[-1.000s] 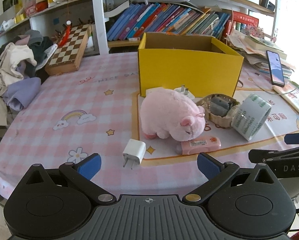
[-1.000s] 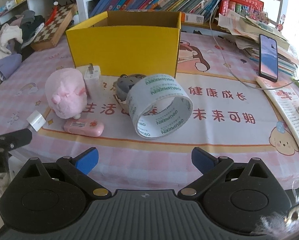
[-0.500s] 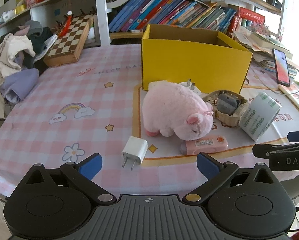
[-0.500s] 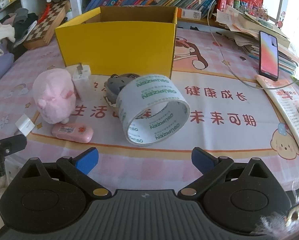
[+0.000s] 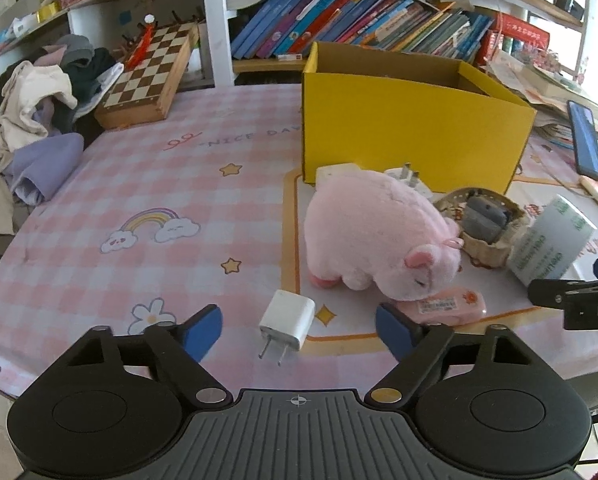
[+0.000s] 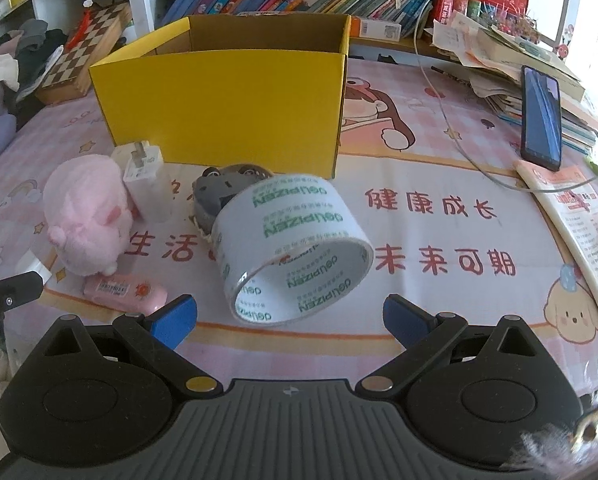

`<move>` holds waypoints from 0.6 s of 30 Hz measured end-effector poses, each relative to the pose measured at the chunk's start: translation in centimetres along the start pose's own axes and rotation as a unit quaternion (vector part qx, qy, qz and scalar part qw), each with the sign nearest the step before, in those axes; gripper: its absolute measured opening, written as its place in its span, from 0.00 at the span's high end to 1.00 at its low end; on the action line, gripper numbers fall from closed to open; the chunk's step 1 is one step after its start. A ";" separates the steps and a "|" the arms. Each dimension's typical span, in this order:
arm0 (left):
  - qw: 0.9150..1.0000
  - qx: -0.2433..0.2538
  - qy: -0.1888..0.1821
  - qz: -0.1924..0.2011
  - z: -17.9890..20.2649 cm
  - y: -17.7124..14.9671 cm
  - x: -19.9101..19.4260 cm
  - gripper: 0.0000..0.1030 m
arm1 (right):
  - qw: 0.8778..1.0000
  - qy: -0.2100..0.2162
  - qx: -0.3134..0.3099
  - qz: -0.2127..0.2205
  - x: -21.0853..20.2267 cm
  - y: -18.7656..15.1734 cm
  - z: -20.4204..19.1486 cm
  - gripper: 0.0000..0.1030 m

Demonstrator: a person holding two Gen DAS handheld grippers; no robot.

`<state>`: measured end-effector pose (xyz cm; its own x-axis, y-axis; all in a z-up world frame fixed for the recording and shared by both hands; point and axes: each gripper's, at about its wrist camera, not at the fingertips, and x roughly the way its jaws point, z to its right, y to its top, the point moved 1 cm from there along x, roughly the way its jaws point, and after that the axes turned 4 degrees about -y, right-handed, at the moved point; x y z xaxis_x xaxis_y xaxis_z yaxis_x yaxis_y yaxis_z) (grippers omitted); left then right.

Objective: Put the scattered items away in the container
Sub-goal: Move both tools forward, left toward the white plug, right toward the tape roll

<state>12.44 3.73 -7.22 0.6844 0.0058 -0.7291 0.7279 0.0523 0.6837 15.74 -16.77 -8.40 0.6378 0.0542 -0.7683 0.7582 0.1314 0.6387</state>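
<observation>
A small white charger (image 5: 287, 322) lies prongs-forward on the pink tablecloth, between the blue fingertips of my left gripper (image 5: 299, 330); its jaws are closing and the pads stand apart from it. Behind it sit a pink plush pig (image 5: 377, 236), a pink case (image 5: 451, 307) and the open yellow box (image 5: 411, 128). In the right wrist view a roll of clear tape (image 6: 295, 248) lies on its side just ahead of my right gripper (image 6: 291, 316), which is open with nothing between its fingers. A second white charger (image 6: 145, 178) and a grey toy in a basket (image 6: 223, 188) stand near the box (image 6: 227, 104).
A chessboard (image 5: 151, 76) and a heap of clothes (image 5: 31, 120) lie at the far left. A phone (image 6: 541, 116) leans on stacked papers at the right, with a booklet (image 6: 575, 216) and a cable (image 6: 459, 136) near it. Bookshelves line the back.
My left gripper has moved forward over the small charger and its fingers have drawn closer together. The right gripper has come nearer the tape roll, still open.
</observation>
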 end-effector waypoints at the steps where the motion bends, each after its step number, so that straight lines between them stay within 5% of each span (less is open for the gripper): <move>1: 1.000 -0.001 0.002 -0.002 -0.1 0.0 0.2 0.23 | 1.000 0.000 -0.001 0.000 0.1 0.1 0.1 0.02; 18: 0.999 -0.018 0.002 -0.034 -1.2 0.3 2.7 0.51 | 1.000 0.007 -0.001 -0.015 2.3 1.7 0.4 0.02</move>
<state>14.44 5.00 -8.97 0.6335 0.0044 -0.7737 0.7704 0.0891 0.6313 18.53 -16.83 -9.08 0.6134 0.0648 -0.7871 0.7762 0.1342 0.6160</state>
